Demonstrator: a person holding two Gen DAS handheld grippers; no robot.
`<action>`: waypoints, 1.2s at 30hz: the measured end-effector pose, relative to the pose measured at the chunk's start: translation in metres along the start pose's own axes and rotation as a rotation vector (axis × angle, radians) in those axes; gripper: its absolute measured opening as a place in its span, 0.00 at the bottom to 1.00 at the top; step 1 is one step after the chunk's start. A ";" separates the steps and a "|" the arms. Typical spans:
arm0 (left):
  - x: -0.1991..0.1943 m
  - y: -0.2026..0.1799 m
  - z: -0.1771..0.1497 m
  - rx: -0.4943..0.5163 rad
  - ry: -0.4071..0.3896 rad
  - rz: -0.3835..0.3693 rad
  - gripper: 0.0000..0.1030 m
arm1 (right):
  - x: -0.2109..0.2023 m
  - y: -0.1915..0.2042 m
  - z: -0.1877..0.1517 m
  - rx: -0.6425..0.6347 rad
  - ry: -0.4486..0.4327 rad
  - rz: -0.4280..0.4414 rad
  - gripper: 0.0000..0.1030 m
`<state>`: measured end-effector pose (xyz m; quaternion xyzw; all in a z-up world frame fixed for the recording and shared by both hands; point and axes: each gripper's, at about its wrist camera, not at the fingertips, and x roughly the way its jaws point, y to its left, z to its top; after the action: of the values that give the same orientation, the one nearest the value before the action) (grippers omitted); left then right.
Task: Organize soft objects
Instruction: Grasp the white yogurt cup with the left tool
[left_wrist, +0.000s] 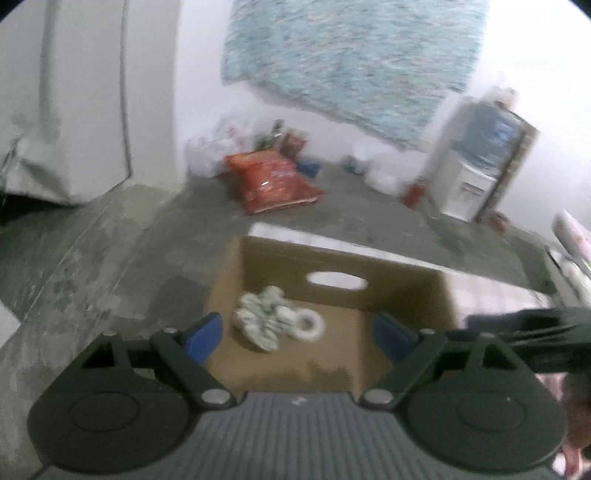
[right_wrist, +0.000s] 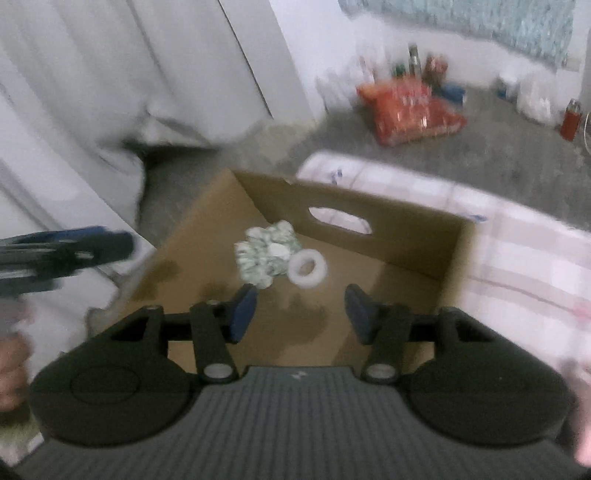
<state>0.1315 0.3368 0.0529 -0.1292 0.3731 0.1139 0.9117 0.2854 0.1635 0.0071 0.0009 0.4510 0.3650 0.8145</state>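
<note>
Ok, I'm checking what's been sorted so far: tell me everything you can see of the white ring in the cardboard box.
The white ring is a small, thick, soft-looking loop with an open centre, perhaps a fabric hair tie; blur hides its texture. It lies flat on the floor of the open cardboard box, below the handle cutout, touching the green-and-white scrunchie beside it. Neither gripper touches it.

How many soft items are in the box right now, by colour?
Green-and-white scrunchie: 1
White ring: 1
Total: 2, both lying on the floor of the box, touching each other.
</note>
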 end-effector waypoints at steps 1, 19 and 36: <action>-0.011 -0.010 -0.006 0.021 -0.010 -0.005 0.87 | -0.034 -0.006 -0.010 0.002 -0.038 0.016 0.62; -0.114 -0.220 -0.161 0.274 -0.054 -0.462 0.94 | -0.364 -0.135 -0.323 0.330 -0.412 -0.185 0.80; 0.023 -0.393 -0.248 0.710 0.194 -0.253 0.59 | -0.252 -0.205 -0.406 0.677 -0.388 -0.019 0.47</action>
<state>0.1052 -0.1102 -0.0749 0.1390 0.4548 -0.1482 0.8671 0.0265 -0.2702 -0.1168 0.3345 0.3837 0.1810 0.8415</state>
